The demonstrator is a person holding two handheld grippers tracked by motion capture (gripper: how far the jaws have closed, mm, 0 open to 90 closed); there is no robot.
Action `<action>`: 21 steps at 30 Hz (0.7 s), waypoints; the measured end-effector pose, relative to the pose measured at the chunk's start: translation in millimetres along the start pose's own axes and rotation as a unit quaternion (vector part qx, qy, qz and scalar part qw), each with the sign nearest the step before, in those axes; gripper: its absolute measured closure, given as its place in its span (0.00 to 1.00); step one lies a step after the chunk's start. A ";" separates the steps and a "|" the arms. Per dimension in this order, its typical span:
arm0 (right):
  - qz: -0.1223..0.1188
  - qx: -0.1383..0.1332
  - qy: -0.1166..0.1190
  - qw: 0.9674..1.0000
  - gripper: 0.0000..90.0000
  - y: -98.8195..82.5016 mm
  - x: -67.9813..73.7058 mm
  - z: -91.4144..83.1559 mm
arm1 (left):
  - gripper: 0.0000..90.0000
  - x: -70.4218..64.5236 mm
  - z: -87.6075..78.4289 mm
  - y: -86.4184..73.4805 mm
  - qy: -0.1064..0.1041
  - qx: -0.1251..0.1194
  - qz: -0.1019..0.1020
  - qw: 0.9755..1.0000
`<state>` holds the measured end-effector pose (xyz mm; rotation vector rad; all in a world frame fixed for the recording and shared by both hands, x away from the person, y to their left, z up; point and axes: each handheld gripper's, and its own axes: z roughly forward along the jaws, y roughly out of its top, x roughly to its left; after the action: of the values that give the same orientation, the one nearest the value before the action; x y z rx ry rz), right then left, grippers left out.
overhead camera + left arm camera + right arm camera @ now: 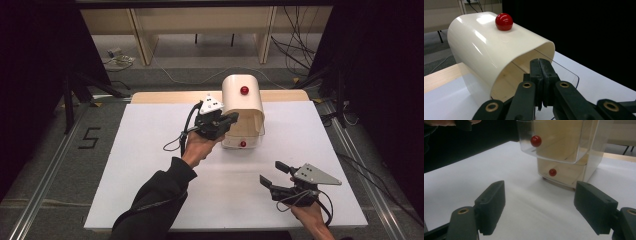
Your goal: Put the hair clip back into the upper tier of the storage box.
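Note:
A small cream cabinet (243,100) with a red knob on top (244,90) stands at the far middle of the white table (150,165). Its clear upper drawer (554,140) with a red knob (536,141) is pulled out past the lower drawer (566,173), whose own red knob (552,172) faces me. My left gripper (231,120) hovers at the cabinet's open front by the upper drawer; in the left gripper view (541,70) the jaws are pressed together with nothing between them. My right gripper (271,172) rests near the front right, open and pointing at the cabinet (596,157).
A wooden strip (165,97) runs along the table's far edge. Dark tripod legs (70,95) and cables (295,50) lie on the floor beyond. A "5" mark (89,137) sits on the floor at the left.

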<state>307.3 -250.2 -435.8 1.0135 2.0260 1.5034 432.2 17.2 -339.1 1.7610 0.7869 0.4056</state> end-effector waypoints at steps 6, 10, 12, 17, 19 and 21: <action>0.000 0.000 0.001 1.000 0.29 -0.1 -0.1 0.0 | 0.98 -0.7 5.4 -0.2 0.002 0.003 0.000 1.000; -0.001 0.000 0.001 1.000 0.29 -0.1 -0.1 -0.1 | 0.98 -1.1 8.4 -1.2 0.003 0.003 -0.005 1.000; -0.001 0.000 0.001 1.000 0.29 -0.1 -0.1 0.0 | 0.98 -1.1 9.5 -1.2 0.003 0.003 -0.006 1.000; -0.001 0.001 0.001 1.000 0.29 -0.1 0.0 -0.1 | 0.98 -1.3 11.0 -1.0 0.004 0.002 -0.003 1.000; -0.002 -0.001 0.001 1.000 0.29 -0.2 -0.1 0.2 | 0.94 -1.9 11.3 -0.9 0.001 0.001 -0.004 1.000; -0.001 -0.001 0.001 1.000 0.29 -0.2 0.0 0.1 | 0.91 -2.5 11.3 -0.5 -0.001 0.003 0.000 1.000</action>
<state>307.3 -250.2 -436.0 1.0085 2.0255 1.5064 437.3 7.6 -343.0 1.7668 0.7888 0.4017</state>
